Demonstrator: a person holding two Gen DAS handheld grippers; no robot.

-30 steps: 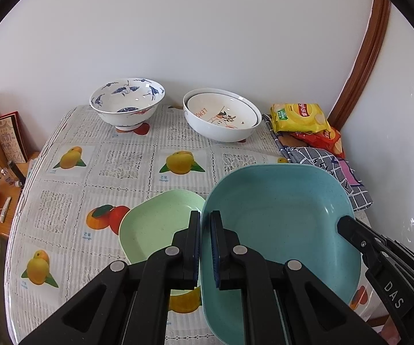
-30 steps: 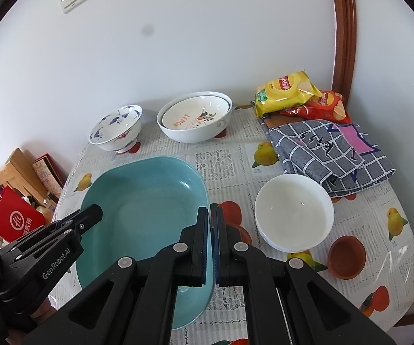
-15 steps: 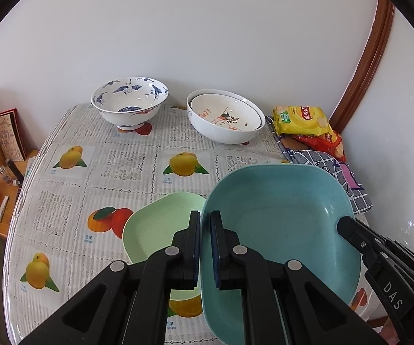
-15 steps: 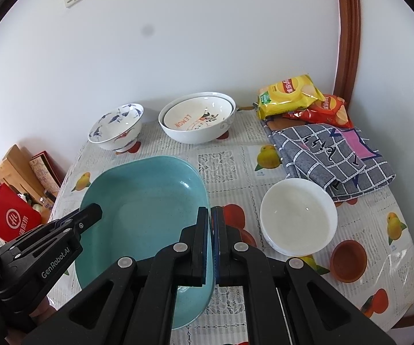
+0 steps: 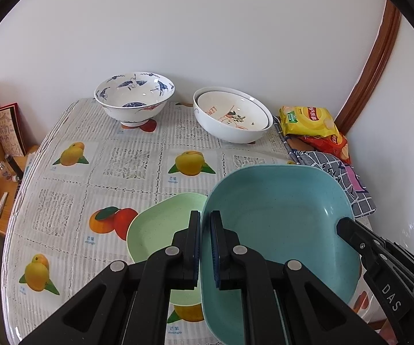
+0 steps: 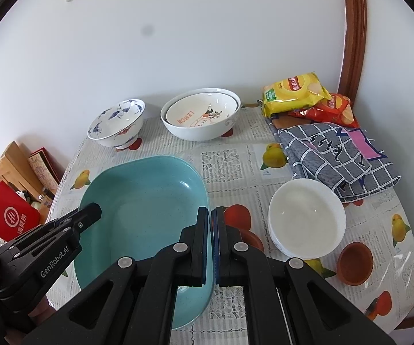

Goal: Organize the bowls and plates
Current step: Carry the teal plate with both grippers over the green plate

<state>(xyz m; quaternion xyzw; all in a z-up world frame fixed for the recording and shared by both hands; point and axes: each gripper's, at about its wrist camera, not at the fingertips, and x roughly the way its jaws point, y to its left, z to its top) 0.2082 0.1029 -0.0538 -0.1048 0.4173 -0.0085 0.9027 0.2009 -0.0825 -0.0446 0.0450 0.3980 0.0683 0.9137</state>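
Fruit-print counter (image 5: 138, 169) against white wall. Left tongs (image 5: 205, 230) and right tongs (image 6: 209, 224) are each clamping opposite rims of teal plate (image 5: 278, 215), hovering near counter's front edge over green plate (image 5: 161, 227). Best keeping both level, lowering together, centring before letting go.

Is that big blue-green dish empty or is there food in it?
Empty. The teal dish shows only its bare, smooth inside in both views, though the grippers hide part of it.

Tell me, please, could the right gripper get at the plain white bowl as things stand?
Probably not yet: the right gripper is shut on the teal dish's rim. Otherwise the white bowl sits uncovered just beside it, with nothing between.
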